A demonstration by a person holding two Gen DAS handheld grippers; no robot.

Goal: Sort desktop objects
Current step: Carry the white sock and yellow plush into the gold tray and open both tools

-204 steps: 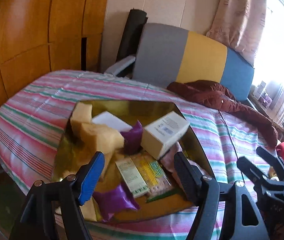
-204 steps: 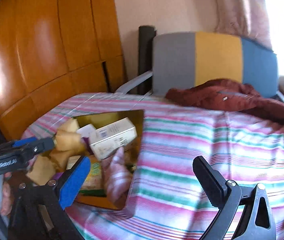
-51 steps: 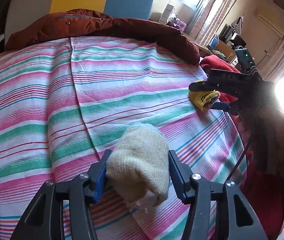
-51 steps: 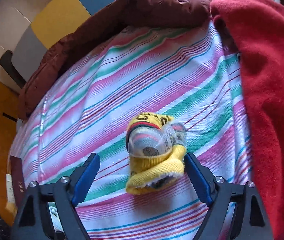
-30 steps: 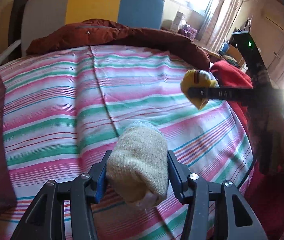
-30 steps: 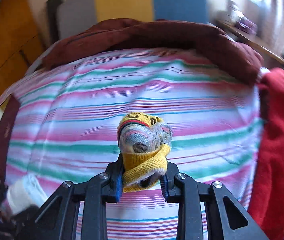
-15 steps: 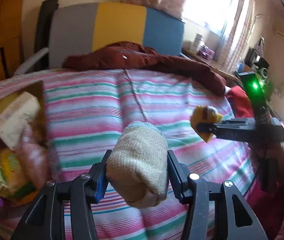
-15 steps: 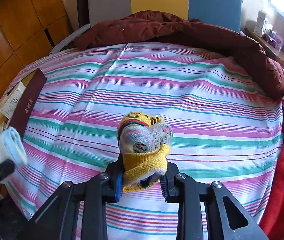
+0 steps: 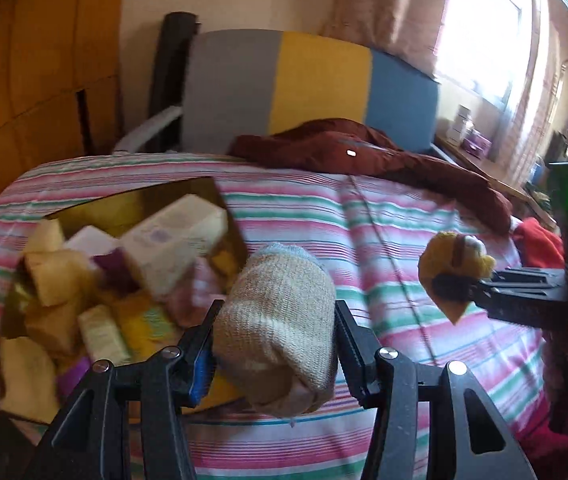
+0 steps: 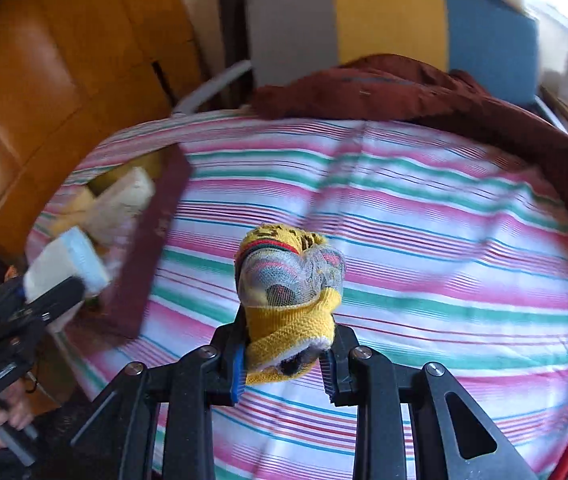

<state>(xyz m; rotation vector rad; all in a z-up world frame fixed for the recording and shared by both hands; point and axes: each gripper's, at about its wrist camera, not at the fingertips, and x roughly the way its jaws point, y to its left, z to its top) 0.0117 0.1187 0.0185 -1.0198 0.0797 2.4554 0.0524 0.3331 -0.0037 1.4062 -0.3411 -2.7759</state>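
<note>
Now cream sock roll (image 9: 280,320) clamped in left tool (image 9: 274,350), yellow sock roll (image 10: 290,304) clamped in right tool (image 10: 284,364). Box (image 9: 220,196) of items lies ahead-left of left tool, nearer it; far left of right tool, over striped bed (image 10: 424,220).

Maroon jacket (image 9: 368,156), striped bedsheet (image 10: 424,216)

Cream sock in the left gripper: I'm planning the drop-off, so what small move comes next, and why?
Probably carry the cream sock a little further left, over the box. The left gripper is shut on it, but it hangs at the box's right edge, partly over the striped sheet.
</note>
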